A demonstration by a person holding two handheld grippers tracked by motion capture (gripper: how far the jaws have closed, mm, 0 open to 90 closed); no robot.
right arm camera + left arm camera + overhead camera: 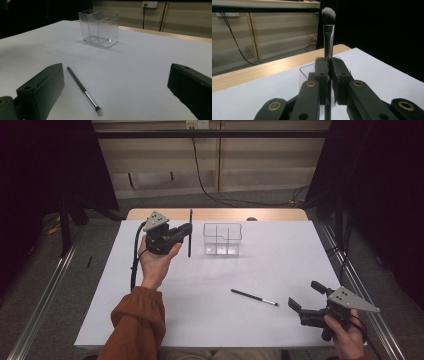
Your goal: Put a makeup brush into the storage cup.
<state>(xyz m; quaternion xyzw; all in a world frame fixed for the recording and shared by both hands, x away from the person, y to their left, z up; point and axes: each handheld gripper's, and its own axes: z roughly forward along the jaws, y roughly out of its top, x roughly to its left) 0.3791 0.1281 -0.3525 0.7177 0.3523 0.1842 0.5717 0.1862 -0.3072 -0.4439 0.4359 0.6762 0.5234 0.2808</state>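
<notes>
At the near right corner of the table point(150, 320), the right gripper point(306, 297) was held low in a hand point(345, 332), its jaws spread wide and gripping nothing. In the right gripper view a thin brush point(83, 90) was seen lying flat on the white surface between those jaws, nearer one of them and touched by neither, its bristle tip towards the camera. In the high view the same thin brush point(254, 297) was seen just left of the gripper, handle pointing away to the left.

Farther off, the organiser point(223, 239), a clear box with dividers, was seen standing upright near the far middle of the table, with nothing visible in its compartments point(100, 28).

Just left of it, the left gripper point(187, 231) was held raised in the left hand point(157, 260), its jaws closed narrow on a second brush point(190, 232). That brush point(328, 32) was held upright, bristles up, beside the organiser and not yet over it.

Judged from this layout, the work was at an early stage: 0 of 2 brushes had been placed. 1 was lifted and close to the box, needing to be carried over a compartment and lowered in; the other remained to be picked up from the table.
</notes>
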